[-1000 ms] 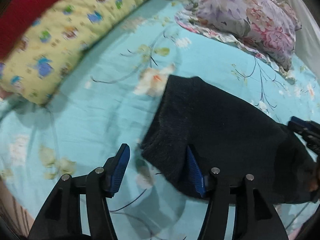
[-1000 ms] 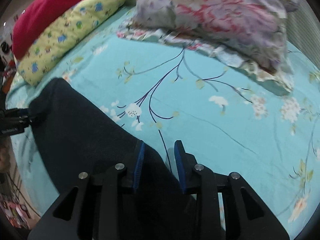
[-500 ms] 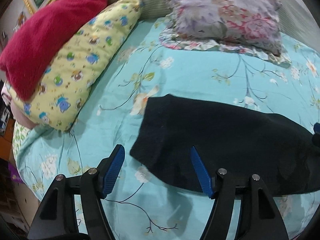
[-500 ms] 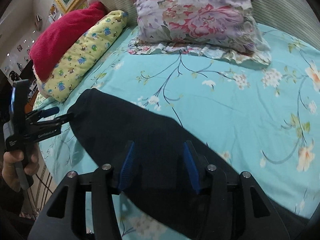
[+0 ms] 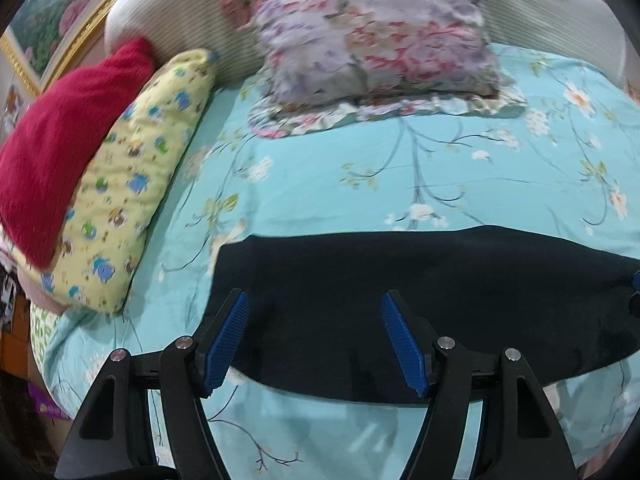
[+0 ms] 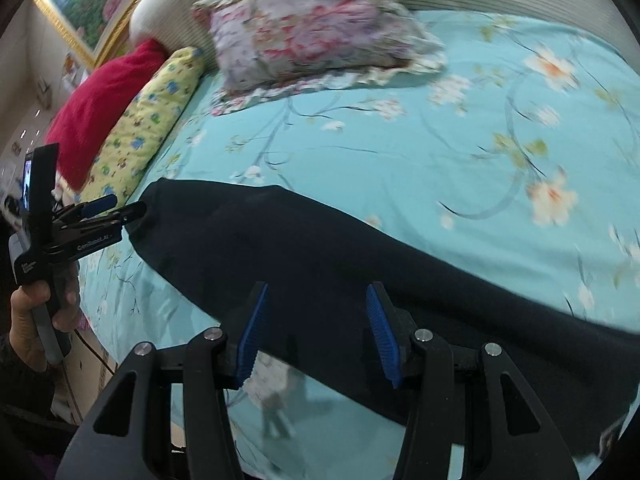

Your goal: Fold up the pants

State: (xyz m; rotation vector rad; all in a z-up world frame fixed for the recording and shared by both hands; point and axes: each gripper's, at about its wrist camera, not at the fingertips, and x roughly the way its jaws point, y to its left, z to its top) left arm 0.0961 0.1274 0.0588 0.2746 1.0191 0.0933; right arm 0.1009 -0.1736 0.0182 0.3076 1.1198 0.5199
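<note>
Though hidden leftward, person's hand (image 6: 38, 312) rightward.

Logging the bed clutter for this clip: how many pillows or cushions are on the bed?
3: a floral pillow at the headboard, a yellow patterned pillow along the left edge, and a red cushion lying on it. More may sit outside the frame.

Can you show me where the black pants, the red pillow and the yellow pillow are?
black pants (image 5: 400, 280), left wrist view, middle of the flat dark cloth.
red pillow (image 5: 60, 140), left wrist view, middle of its fuzzy top.
yellow pillow (image 6: 148, 128), right wrist view, middle of its printed cover.
</note>
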